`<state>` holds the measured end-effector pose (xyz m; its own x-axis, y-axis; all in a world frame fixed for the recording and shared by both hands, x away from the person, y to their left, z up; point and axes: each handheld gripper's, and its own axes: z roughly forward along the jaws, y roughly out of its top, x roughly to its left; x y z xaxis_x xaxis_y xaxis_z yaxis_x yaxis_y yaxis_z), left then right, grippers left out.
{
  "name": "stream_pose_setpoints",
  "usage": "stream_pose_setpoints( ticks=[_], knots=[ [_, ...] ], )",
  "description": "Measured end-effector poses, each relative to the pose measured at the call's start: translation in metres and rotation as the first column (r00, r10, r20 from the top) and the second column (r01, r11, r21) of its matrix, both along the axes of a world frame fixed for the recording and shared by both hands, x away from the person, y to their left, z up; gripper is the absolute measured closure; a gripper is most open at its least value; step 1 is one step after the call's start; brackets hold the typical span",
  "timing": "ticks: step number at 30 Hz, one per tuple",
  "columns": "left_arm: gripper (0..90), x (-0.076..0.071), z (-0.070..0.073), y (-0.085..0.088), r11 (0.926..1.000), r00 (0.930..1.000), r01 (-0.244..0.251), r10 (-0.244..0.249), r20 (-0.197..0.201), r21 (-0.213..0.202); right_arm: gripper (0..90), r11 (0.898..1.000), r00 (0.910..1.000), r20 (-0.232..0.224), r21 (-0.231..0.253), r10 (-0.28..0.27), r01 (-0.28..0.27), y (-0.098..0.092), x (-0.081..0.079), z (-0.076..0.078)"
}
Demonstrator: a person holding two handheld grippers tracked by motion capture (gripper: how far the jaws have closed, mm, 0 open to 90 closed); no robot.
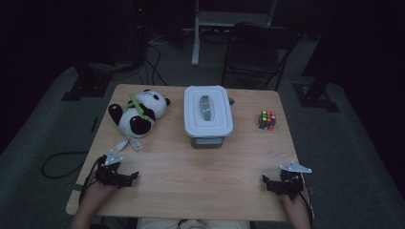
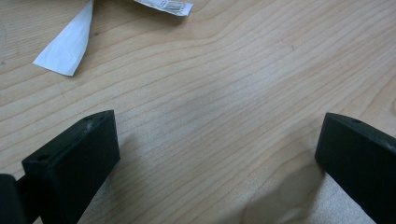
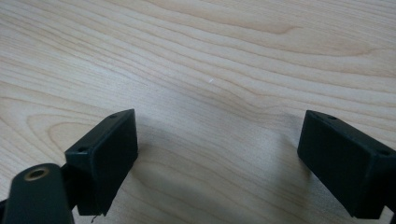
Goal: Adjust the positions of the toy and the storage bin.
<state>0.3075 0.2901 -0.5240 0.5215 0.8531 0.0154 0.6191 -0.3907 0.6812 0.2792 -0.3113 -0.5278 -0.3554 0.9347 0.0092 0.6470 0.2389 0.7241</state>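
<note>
resting open, hand-held grippers (image 1: 125, 178), unreadable tag (image 2: 164, 5)

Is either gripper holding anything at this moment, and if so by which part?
Nothing is held. The left gripper and the right gripper both stand open over bare table, with only wood between their jaws.

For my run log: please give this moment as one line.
left tongs: open, empty | right tongs: open, empty | panda, box, cube: untouched
</note>
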Motion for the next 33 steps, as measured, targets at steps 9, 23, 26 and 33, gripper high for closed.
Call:
stream_pose_setpoints(
  ticks=[9,23,26,33],
  knots=[
    [0.4,0.002,0.0,-0.007,1.0,1.0,-0.008,0.008,-0.001,0.002,12.0,1.0,1.0,-0.002,-0.001,-0.002,0.002,0.0,0.0,0.0],
    [0.4,0.023,0.016,-0.044,0.9998,0.999,0.021,-0.021,0.04,-0.001,14.1,1.0,0.9995,0.013,-0.007,-0.028,0.028,0.022,0.029,0.004],
    [0.5,0.034,0.02,-0.056,0.9994,0.9985,0.023,-0.022,0.051,-0.024,14.2,1.0,0.9993,0.034,-0.021,0.017,-0.017,0.032,0.043,0.009],
    [0.4,0.057,0.027,-0.083,0.998,0.9954,0.058,-0.056,0.078,-0.026,14.4,0.996,0.9928,0.081,-0.024,0.088,-0.086,0.054,0.079,0.025]
  ],
)
